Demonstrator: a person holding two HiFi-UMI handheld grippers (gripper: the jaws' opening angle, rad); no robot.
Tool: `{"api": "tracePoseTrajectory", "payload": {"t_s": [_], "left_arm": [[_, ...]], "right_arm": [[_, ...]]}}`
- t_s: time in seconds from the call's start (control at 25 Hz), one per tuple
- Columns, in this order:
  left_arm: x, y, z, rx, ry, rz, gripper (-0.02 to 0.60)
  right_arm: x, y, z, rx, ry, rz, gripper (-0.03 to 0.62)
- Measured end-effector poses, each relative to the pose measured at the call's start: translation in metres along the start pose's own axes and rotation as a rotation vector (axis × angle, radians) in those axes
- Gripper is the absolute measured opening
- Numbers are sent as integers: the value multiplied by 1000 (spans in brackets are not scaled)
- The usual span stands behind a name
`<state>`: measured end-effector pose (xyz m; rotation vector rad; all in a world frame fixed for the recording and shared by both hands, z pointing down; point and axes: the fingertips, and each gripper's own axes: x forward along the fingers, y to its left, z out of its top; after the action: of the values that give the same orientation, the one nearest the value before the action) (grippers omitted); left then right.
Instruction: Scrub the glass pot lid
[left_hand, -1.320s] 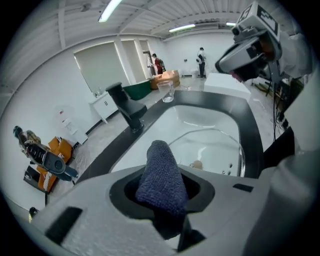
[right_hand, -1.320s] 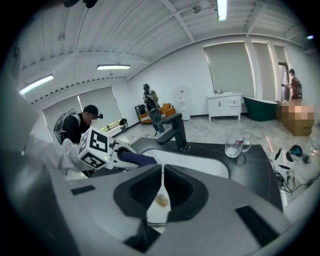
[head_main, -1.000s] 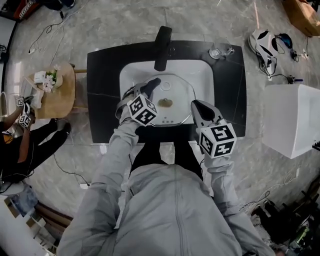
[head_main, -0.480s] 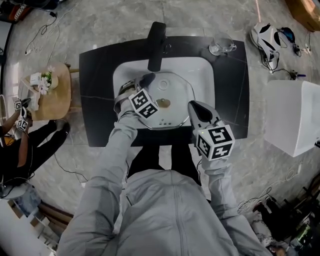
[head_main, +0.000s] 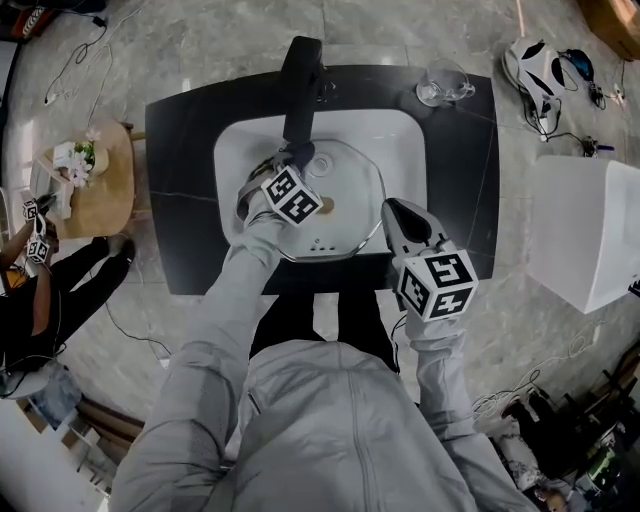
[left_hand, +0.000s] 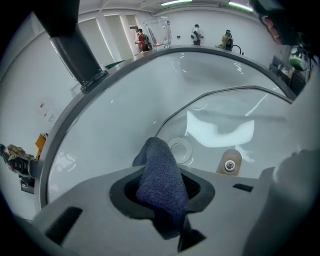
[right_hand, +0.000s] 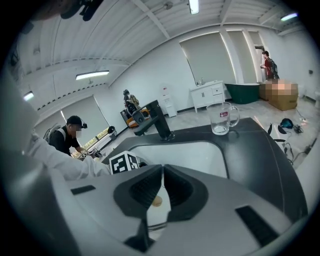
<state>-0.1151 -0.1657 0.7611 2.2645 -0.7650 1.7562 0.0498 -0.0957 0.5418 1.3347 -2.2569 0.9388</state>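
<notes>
Left gripper: squeezed tight on blue cloth, clearest in its own view.
Right gripper: pinches glass pot lid rim at 4 o'clock.

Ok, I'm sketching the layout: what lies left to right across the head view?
Small round wooden side table → round glass pot lid → clear glass mug → white box-shaped unit.

Black counter (basin inset) bears glass mug.
</notes>
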Motion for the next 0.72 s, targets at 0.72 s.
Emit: {"api": "tracePoseTrajectory", "payload": {"t_s": [0.72], "left_arm": [[5,-59,82,-63,-148,-200,109]], "right_arm": [[-10,-15,-11,23,48,-3,35]]}}
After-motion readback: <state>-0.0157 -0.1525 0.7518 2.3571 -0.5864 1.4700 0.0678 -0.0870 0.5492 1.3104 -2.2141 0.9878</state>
